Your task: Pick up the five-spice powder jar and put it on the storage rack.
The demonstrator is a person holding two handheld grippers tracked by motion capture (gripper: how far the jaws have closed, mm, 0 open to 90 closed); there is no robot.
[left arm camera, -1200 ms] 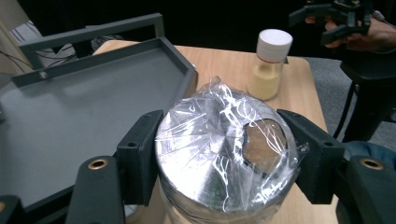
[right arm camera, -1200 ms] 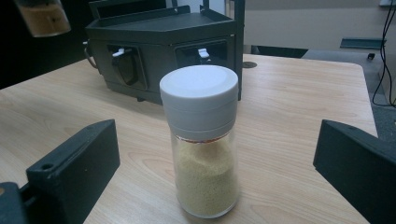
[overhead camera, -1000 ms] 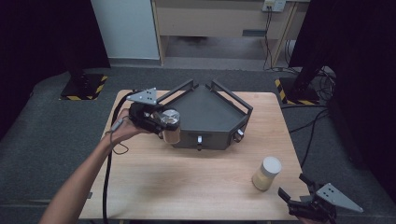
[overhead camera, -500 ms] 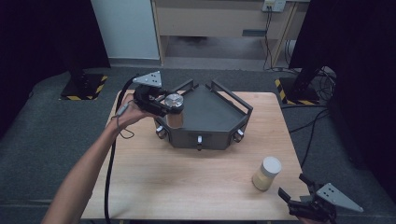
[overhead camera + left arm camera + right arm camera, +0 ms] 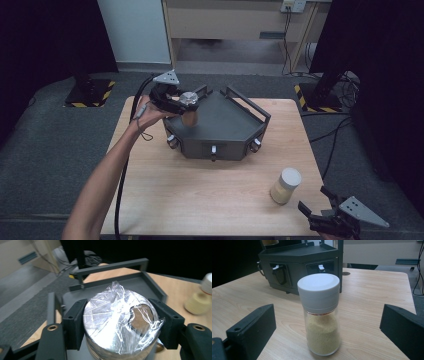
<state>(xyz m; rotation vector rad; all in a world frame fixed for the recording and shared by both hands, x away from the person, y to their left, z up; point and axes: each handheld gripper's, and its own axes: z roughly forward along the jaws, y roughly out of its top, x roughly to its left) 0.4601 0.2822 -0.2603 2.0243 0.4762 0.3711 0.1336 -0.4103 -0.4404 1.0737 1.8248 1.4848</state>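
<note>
Jar over rack
Our left gripper [image 5: 117, 327] pinches the upright jar [image 5: 188, 107] above the rack [image 5: 235, 125]; right gripper [image 5: 324, 340] spread.

A lab or test bay is indicated. A lone wooden table [image 5: 165, 195] is set on grey carpet [image 5: 45, 150] and hemmed by black curtains [image 5: 45, 35]. Stand feet marked with yellow-black hazard tape [image 5: 90, 92] are seen at both sides, loose cables [image 5: 345, 85] are trailed, and a wall socket [image 5: 293, 5] is mounted behind.
</note>
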